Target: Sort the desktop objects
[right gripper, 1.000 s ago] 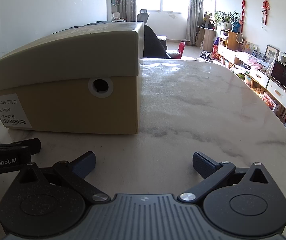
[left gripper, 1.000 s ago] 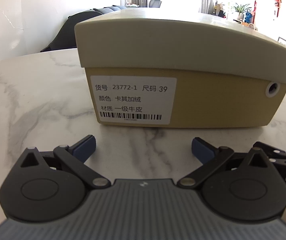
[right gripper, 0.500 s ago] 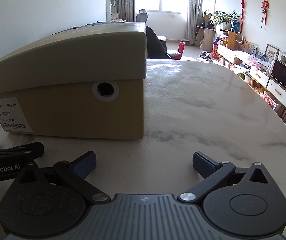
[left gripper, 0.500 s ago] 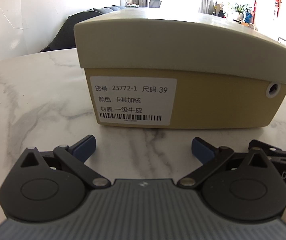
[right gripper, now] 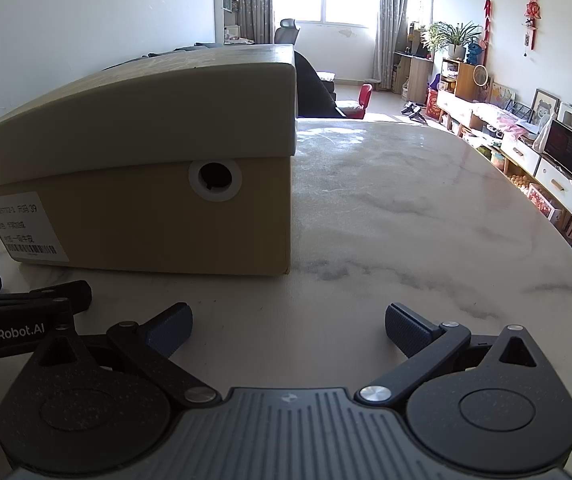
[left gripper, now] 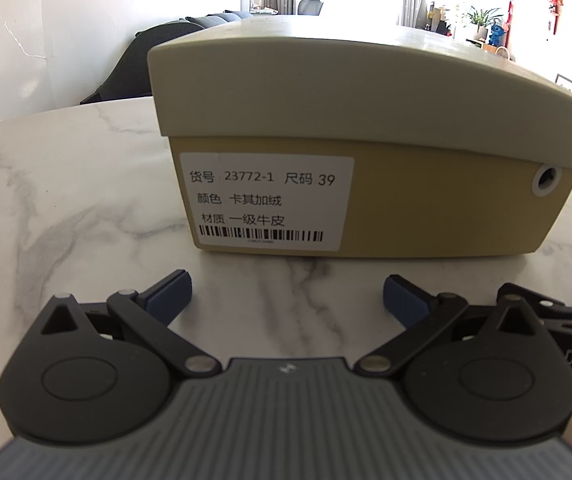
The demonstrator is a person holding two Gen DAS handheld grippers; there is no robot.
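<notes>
— How many things on the marble table [left gripper: 65, 208]?
— One lidded shoebox [left gripper: 366, 184], just ahead of both grippers. The left gripper [left gripper: 286, 294] and right gripper [right gripper: 288, 326] are spread wide, holding nothing.
— Differences between views?
— Left reads the label [left gripper: 267, 202]; right shows the bare tabletop beside the box.

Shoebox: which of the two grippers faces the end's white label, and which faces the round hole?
The left gripper faces the shoebox label; the right gripper sits nearer the ringed hole, toward the box's corner.

left gripper [left gripper: 286, 292], right gripper [right gripper: 288, 322]: jaws wide apart
</notes>
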